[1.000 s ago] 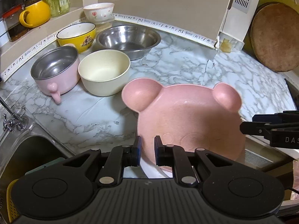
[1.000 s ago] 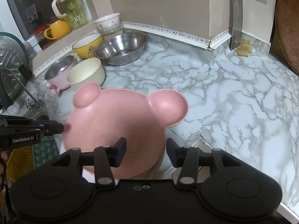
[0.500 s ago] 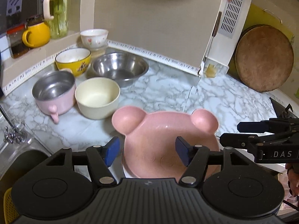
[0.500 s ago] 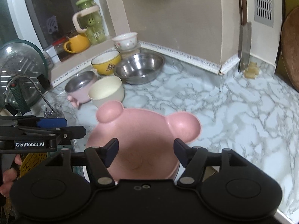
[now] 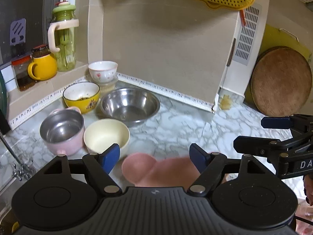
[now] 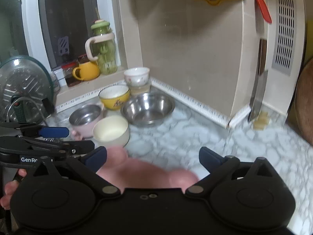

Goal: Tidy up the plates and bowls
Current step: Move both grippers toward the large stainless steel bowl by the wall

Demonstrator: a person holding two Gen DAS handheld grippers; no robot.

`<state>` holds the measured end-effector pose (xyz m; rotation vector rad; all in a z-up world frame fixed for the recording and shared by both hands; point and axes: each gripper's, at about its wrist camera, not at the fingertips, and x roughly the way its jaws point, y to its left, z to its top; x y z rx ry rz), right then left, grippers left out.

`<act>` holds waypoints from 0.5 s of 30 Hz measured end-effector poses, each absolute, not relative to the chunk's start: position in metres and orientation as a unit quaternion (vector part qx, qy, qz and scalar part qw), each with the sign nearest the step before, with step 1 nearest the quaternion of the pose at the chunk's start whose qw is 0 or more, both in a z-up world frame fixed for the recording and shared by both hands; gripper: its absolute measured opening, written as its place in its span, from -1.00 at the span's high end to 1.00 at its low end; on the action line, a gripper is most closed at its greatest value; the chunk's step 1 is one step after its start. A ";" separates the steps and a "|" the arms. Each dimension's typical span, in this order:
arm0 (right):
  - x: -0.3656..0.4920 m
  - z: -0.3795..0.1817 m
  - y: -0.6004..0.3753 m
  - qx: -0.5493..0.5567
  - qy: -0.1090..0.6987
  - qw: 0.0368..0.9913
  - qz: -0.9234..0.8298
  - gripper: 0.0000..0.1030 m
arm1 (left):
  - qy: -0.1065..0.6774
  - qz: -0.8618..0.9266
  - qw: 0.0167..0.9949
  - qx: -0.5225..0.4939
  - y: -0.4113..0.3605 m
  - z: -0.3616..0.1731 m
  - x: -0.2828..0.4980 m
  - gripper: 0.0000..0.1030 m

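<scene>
Left wrist view: claw body hides most of pink bear-eared plate (image 5: 156,170).

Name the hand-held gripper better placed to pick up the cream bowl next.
Left. The left hand-held gripper sits just before the cream bowl, its jaws opening and empty; the right hand-held gripper is farther right.

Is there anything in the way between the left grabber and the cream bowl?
Nothing visible blocks it. The left gripper, its jaws opening with nothing between them, faces the round cream bowl across bare marble counter. The pink bear-shaped plate lies lower, under the jaws, and the pink steel-lined pot sits beside the bowl.
</scene>
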<state>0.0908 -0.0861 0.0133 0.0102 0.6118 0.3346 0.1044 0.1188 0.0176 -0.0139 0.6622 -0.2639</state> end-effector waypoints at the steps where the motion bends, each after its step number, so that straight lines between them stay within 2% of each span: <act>1: 0.095 0.015 -0.086 0.003 0.295 0.941 0.164 -0.99 | 0.322 -0.126 0.938 -0.004 0.116 0.019 0.108 -0.52; 15: 0.193 0.008 -0.087 -0.011 0.306 0.935 0.179 -0.99 | 0.365 -0.055 0.929 -0.009 0.107 0.009 0.202 -0.52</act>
